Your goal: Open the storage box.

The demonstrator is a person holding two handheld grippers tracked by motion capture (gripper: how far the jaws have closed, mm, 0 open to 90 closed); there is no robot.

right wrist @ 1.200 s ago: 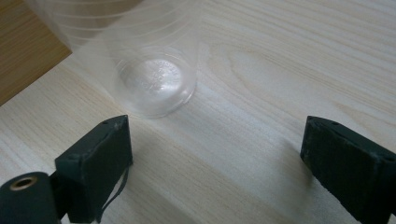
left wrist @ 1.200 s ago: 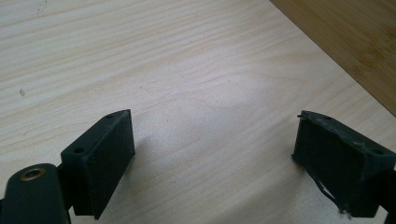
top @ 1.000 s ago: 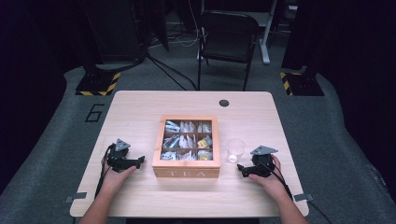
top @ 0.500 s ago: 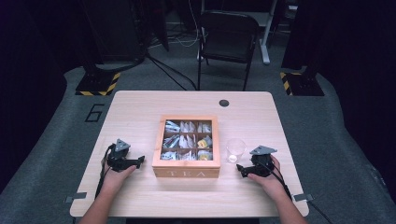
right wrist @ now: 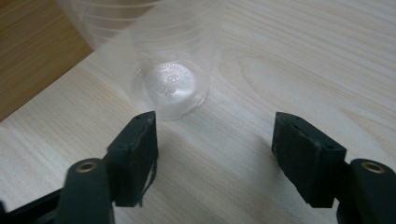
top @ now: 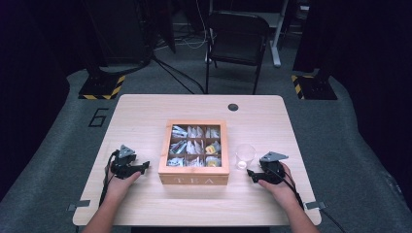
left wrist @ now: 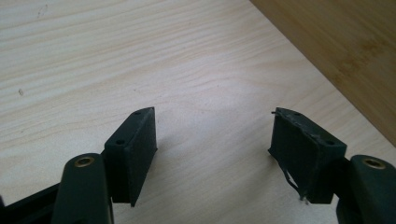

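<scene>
Hands rest on the near part of the table, one at each side of a wooden tea box. The left gripper lies just left of the box, its jaws apart with only bare wood between them; they have just been closing a little. The right gripper lies to the box's right, jaws likewise apart and just narrowed, nothing between them. Just beyond its tips stands a clear plastic cup, upright and empty, close beside the box's right wall but apart from it; in the right gripper view the cup stands just past the left pad, untouched.

The box is open-topped, divided into nine compartments holding tea bags, mostly pale, with yellow ones at the right. Bare tabletop lies open in front, behind and at both sides. A dark round grommet sits near the far edge. Beyond, on grey carpet, stands a black chair, with striped stand bases and dark curtains.
</scene>
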